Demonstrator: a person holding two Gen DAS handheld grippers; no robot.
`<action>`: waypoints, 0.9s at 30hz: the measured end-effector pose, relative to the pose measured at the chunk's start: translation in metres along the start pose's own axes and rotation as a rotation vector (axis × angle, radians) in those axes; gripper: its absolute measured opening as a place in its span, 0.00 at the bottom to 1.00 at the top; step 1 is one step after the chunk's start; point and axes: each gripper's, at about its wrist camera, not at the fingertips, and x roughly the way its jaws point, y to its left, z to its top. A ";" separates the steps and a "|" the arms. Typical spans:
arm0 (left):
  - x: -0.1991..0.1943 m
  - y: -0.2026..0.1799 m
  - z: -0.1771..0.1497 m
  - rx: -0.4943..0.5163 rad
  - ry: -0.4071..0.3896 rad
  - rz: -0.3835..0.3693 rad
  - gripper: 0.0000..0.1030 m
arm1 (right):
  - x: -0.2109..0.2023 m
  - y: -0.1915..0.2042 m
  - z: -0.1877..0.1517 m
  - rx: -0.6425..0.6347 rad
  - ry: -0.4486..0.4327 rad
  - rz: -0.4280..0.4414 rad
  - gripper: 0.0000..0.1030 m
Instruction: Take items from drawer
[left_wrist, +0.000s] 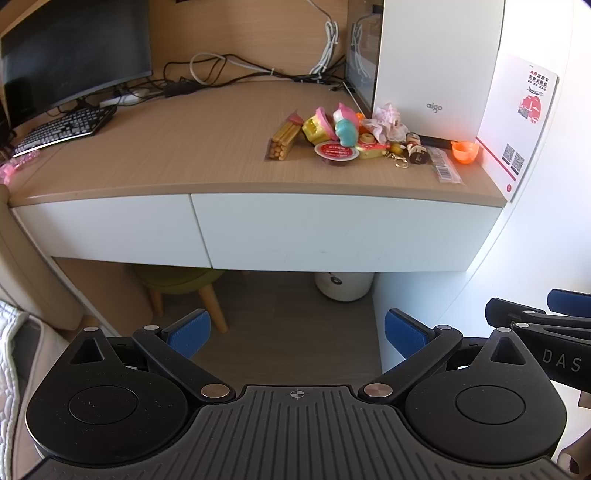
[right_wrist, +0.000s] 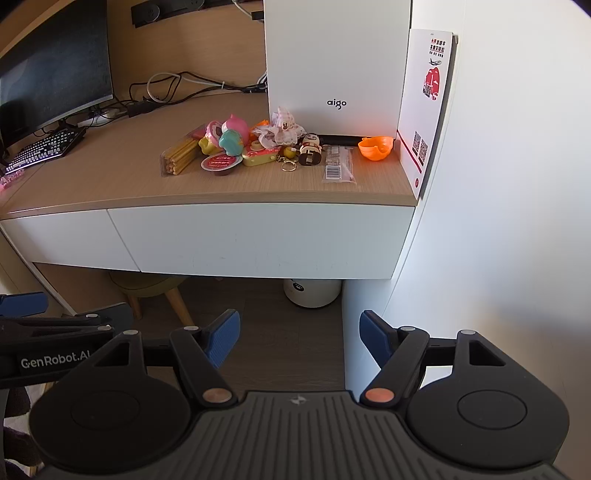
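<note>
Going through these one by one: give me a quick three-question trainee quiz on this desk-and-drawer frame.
1. True or false: the wide drawer under the toy pile is shut.
2. What stands furthest right on the desk: A) orange cup, B) keyboard, C) bag of sticks?
3. What do the left tongs and right tongs hold?

Key: 1 true; 2 A; 3 nothing, both gape empty.

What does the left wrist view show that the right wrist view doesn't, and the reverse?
Left wrist only: the bed edge at lower left and the "DAS" lettering on the right gripper's side. Right wrist only: the "GenRobot.AI" label on the left gripper's side and the power strip. Both: closed drawers, toy pile, orange cup, monitor, keyboard, and open, empty grippers.
</note>
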 end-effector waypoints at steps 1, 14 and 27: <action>0.000 0.000 0.000 -0.001 0.000 0.000 1.00 | 0.000 0.000 0.000 0.000 -0.001 -0.001 0.70; 0.000 0.002 -0.001 -0.002 0.001 -0.001 1.00 | 0.000 0.001 0.000 0.000 0.000 0.000 0.70; 0.000 0.004 -0.002 -0.004 0.002 -0.001 1.00 | -0.001 0.001 0.000 0.001 0.001 -0.001 0.70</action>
